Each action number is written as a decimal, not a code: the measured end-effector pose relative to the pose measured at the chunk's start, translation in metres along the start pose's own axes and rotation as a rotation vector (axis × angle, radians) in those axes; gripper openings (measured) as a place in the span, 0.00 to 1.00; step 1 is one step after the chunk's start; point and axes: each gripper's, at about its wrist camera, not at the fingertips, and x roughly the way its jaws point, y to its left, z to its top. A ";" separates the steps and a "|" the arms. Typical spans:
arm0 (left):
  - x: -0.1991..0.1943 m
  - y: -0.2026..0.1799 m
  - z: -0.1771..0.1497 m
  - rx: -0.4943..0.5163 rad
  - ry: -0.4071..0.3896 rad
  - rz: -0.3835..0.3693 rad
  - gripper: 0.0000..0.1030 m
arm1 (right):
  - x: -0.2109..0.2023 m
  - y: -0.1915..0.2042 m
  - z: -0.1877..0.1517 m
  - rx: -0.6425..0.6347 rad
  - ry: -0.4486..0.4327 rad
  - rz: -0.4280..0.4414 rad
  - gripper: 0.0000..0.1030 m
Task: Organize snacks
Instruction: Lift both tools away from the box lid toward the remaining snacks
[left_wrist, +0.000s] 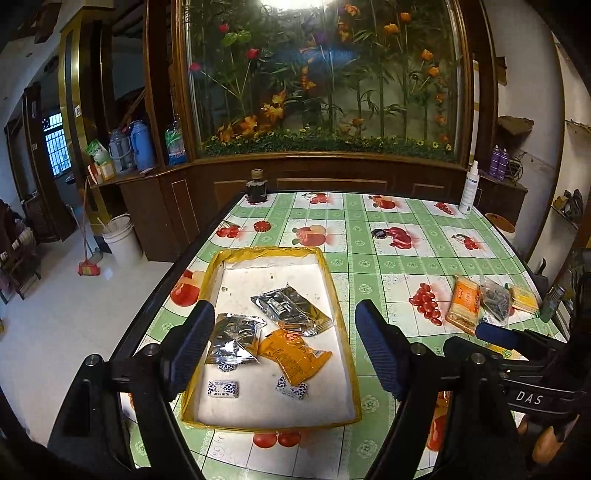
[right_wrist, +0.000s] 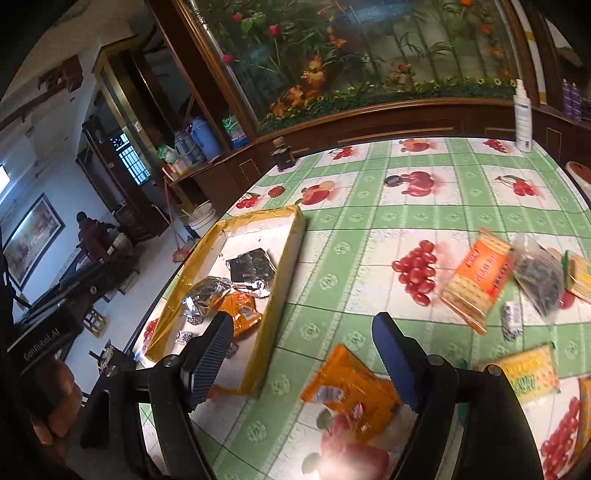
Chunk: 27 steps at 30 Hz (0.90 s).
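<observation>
1. Right claw (right_wrist: 303, 358) wide, holding nothing; orange snack packet (right_wrist: 349, 391) lies on the tabletop (right_wrist: 369, 221) between its fingers, long axis diagonal, toward the right finger.
2. Right claw is nearer; tray (right_wrist: 284, 280) sits just left of packet.
3. Left claw (left_wrist: 284, 347) wide, unladen, hovers over tray (left_wrist: 341, 317).
4. Tray holds silver packets (left_wrist: 291, 308), one orange packet (left_wrist: 291, 354), small candies (left_wrist: 222, 388); cracker packs (right_wrist: 476, 277) loose at right.

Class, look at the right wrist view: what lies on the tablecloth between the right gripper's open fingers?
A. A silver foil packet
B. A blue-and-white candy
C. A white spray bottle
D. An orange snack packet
D: the orange snack packet lies between the spread fingers of the right gripper, outside the tray.
</observation>
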 end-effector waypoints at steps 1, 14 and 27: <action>-0.003 -0.002 -0.001 0.001 -0.003 -0.001 0.76 | -0.004 -0.003 -0.003 0.002 -0.002 -0.008 0.77; -0.024 -0.033 -0.003 0.056 -0.025 -0.038 0.76 | -0.057 -0.036 -0.036 0.038 -0.044 -0.115 0.80; -0.019 -0.053 -0.016 0.098 0.035 -0.174 0.80 | -0.107 -0.077 -0.074 0.092 -0.063 -0.241 0.84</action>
